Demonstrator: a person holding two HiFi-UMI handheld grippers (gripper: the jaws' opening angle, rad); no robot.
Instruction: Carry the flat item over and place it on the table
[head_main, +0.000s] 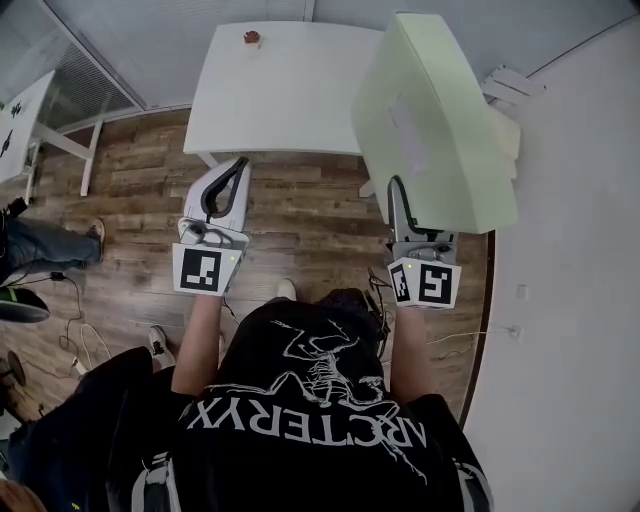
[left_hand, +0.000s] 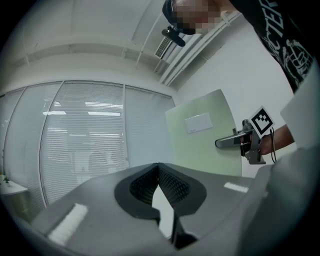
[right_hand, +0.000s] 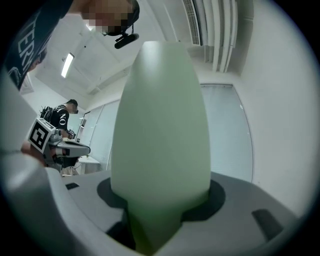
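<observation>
The flat item is a pale green board (head_main: 435, 120) with a white label, held upright in the air on the right. My right gripper (head_main: 402, 200) is shut on its lower edge; in the right gripper view the board (right_hand: 160, 125) rises out of the jaws (right_hand: 159, 215) and fills the middle. My left gripper (head_main: 232, 178) hangs over the wooden floor, shut, with nothing in it; its ribbed pads (left_hand: 170, 182) meet at the tip. The left gripper view shows the board (left_hand: 200, 145) and the right gripper (left_hand: 235, 141) from the side. The white table (head_main: 290, 90) stands ahead.
A small reddish-brown object (head_main: 252, 38) sits at the table's far edge. A second white table (head_main: 25, 110) and a seated person's legs (head_main: 40, 245) are at the left, with cables (head_main: 65, 300) on the floor. A white wall (head_main: 570, 250) runs along the right.
</observation>
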